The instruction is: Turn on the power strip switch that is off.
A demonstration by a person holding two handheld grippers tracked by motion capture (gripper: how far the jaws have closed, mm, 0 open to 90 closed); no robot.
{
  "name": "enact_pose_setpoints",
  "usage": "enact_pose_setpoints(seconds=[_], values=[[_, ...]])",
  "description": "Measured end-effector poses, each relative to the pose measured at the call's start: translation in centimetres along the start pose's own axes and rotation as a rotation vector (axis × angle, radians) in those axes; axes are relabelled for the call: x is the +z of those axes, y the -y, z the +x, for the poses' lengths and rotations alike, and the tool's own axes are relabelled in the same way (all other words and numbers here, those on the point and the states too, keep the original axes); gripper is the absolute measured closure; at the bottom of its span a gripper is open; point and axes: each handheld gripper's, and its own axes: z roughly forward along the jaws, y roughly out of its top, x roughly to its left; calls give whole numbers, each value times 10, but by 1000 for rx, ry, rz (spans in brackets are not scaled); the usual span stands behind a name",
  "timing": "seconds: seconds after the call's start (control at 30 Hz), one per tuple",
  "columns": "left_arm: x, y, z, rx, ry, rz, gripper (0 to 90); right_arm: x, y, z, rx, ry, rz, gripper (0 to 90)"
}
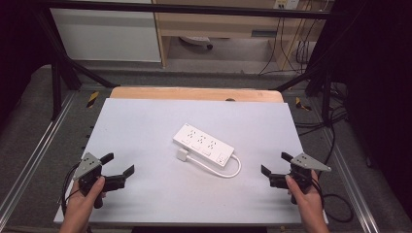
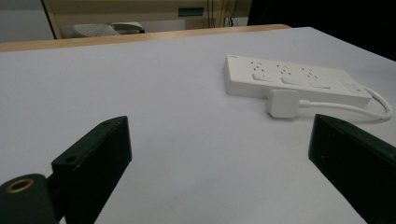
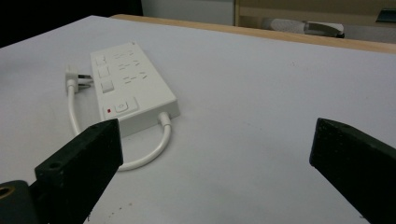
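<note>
A white power strip lies at an angle in the middle of the white table. Its short white cable loops round from one end, and the white plug rests on the table beside the strip. My left gripper is held low near the front left of the table, open and holding nothing. At the front right my right gripper is likewise open and holding nothing. Both point toward the strip from a distance.
A wooden strip edges the far side of the table. Metal frame rails run along both sides, and cables lie on the floor at the right. A wooden cabinet stands beyond the table.
</note>
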Motion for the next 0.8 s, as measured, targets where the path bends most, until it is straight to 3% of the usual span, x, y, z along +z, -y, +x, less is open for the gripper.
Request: enact_pose_setpoints(seconds=[0.8], values=[[1, 2, 0, 2, 3, 13, 62, 2, -18, 27, 12, -48, 5, 27]])
